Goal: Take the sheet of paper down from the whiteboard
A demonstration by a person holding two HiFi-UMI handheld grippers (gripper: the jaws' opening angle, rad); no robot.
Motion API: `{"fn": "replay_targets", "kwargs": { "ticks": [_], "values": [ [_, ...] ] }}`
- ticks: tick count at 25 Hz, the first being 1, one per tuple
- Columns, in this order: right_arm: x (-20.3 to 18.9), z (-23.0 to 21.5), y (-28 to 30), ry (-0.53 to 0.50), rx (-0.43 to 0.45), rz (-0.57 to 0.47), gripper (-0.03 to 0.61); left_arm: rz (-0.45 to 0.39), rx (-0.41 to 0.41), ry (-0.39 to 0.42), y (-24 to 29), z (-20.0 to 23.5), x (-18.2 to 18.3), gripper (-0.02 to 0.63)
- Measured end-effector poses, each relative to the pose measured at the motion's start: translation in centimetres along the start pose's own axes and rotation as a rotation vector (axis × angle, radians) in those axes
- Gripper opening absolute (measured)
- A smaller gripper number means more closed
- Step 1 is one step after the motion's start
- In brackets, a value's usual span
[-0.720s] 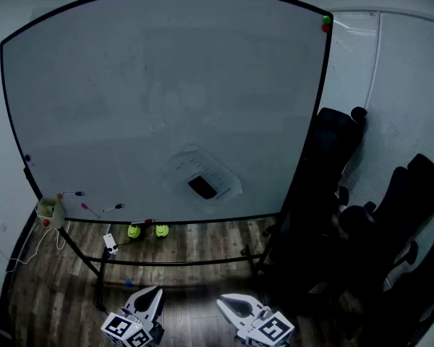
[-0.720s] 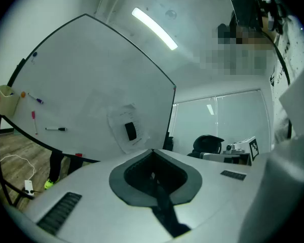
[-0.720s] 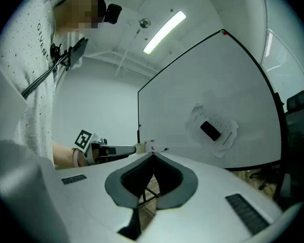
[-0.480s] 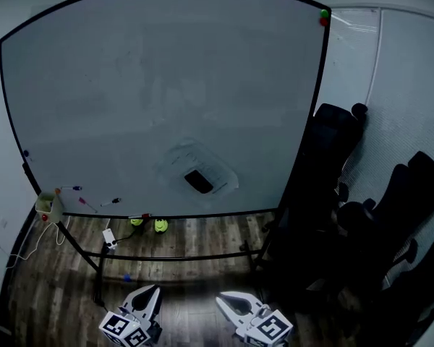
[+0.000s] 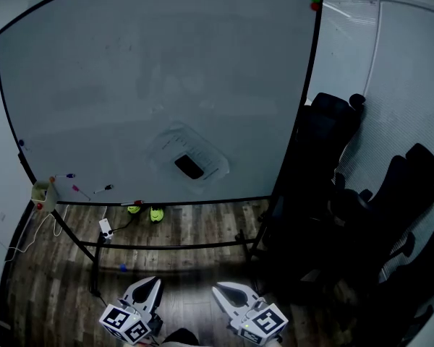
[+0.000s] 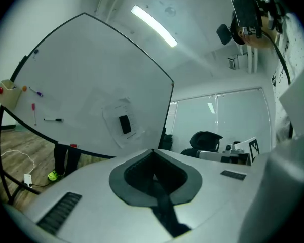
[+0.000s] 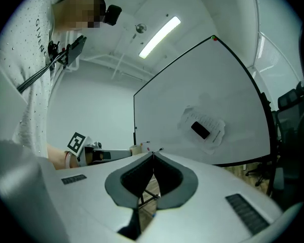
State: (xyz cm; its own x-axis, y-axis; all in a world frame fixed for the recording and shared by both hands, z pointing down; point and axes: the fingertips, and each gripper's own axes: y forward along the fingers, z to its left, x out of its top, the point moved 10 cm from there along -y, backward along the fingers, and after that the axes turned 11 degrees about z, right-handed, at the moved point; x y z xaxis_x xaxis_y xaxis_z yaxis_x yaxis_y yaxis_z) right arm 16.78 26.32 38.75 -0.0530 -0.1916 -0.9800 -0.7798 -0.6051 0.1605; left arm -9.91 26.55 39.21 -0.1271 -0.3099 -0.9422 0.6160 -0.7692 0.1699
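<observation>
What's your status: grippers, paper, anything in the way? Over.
Left gripper, right gripper shut, empty, well short of whiteboard. Sheet of paper up on it, low centre, dark block on it. Chairs right of board, off the path.

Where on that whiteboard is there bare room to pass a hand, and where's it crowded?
The white whiteboard is bare across its upper half and right of the white paper sheet, up to its edge. Lower left is busier: coloured markers cling beside a beige holder. Black office chairs crowd the right side.

Whiteboard [image 5: 130, 78]: paper sheet [image 5: 202, 149] low centre, black block [image 5: 189, 167] on it; markers [image 5: 101, 189] lower left.
</observation>
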Motion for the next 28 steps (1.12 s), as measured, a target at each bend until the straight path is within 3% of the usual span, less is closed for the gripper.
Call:
{"fn": "replay_targets", "kwargs": {
  "ticks": [10,28],
  "values": [
    [1.3,-5.1,5.7,-0.057,-0.205,0.01,0.018,-0.041,0.066,0.096,7.9,3.9,1.1,0.014],
    [2.4,-14.4,18.8,-0.056,-0.253,0.082,0.018,-0.032,0.119,0.098,18.3,16.9,5.4,0.014]
  ]
}}
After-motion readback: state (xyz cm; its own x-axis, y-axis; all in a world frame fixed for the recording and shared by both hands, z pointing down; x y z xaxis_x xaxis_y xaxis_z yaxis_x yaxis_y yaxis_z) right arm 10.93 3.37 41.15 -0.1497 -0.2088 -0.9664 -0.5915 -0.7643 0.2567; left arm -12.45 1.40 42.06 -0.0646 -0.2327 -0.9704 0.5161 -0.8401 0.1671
